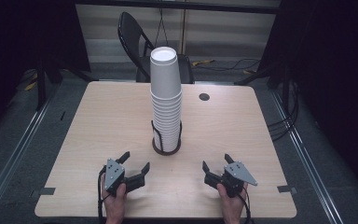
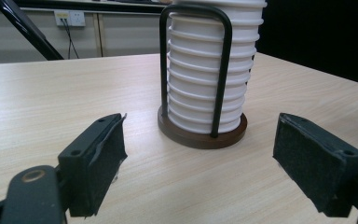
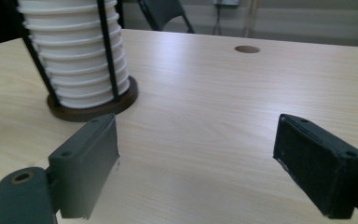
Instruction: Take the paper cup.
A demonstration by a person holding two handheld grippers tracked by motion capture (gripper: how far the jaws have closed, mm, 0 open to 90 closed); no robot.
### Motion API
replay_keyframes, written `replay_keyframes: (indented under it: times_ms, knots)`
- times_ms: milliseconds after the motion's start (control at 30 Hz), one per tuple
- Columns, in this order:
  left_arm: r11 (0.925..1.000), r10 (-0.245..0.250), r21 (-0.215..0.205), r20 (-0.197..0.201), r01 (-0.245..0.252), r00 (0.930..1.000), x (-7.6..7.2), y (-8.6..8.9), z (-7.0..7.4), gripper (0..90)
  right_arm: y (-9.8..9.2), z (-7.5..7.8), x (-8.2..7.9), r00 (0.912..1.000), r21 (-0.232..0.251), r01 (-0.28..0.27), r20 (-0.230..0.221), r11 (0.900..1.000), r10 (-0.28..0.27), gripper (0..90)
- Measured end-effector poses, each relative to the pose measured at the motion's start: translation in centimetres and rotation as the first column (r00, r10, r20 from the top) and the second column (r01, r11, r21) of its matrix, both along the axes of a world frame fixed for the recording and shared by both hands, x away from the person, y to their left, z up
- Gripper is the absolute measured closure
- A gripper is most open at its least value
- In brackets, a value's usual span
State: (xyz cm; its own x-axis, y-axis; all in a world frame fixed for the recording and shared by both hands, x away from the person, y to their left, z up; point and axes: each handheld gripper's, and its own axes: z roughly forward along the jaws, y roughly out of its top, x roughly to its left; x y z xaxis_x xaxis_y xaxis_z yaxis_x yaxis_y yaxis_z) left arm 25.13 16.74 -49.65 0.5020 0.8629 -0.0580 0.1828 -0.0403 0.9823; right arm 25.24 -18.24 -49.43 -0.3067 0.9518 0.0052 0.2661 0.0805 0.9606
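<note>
A tall stack of white paper cups (image 1: 166, 100) stands upside down in a black wire holder on a round brown base (image 1: 166, 148), at the middle of the table. In the left gripper view the stack of cups (image 2: 209, 74) rises just beyond the jaws, on its brown base (image 2: 200, 136). My left gripper (image 1: 134, 163) rests near the front edge, left of the stack, open and empty. My right gripper (image 1: 216, 164) sits to the right, open and empty too. In the right gripper view the cups (image 3: 77, 56) stand at the upper left.
The light wooden table (image 1: 98, 121) has a round cable hole (image 1: 204, 97) behind and to the right of the stack. A black folding chair (image 1: 137, 37) stands beyond the far edge. Dark floor and cables surround the table.
</note>
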Motion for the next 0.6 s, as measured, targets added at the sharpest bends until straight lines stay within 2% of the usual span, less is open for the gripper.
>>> replay_keyframes:
  times_ms: [67, 200, 300, 400, 500, 600]
  knots:
    - [1.0000, 0.004, -0.003, -0.004, -0.004, 1.0000, 0.00, -0.02, 0.00, 16.5, 0.07, 0.01, 0.05, 1.0000, -0.013, -0.006, -0.007, 1.000, 0.006, 13.5]
    - [0.9999, 0.005, -0.014, -0.010, -0.005, 0.9999, 0.07, -0.01, 0.00, 16.5, -0.11, 0.02, 0.30, 0.9994, 0.004, -0.025, -0.024, 1.000, 0.025, 14.0]
    - [1.0000, -0.005, -0.007, -0.017, 0.005, 0.9998, 0.17, 0.05, 0.03, 16.4, 0.00, 0.02, 0.34, 0.9990, -0.008, -0.039, -0.024, 0.999, 0.038, 14.1]
    - [0.9999, 0.002, -0.011, -0.017, -0.002, 0.9999, 0.14, 0.00, 0.03, 16.4, 0.08, 0.05, 0.42, 0.9962, -0.003, -0.080, -0.035, 0.997, 0.080, 14.3]
    - [1.0000, -0.005, -0.008, -0.005, 0.005, 1.0000, 0.02, -0.01, 0.00, 16.4, 0.25, 0.11, 0.69, 0.9943, -0.024, -0.087, -0.064, 0.996, 0.085, 22.2]
    - [1.0000, -0.006, 0.002, -0.005, 0.006, 1.0000, 0.07, -0.02, 0.03, 16.4, 0.34, 0.30, 0.77, 0.9915, -0.010, -0.111, -0.069, 0.994, 0.110, 21.4]
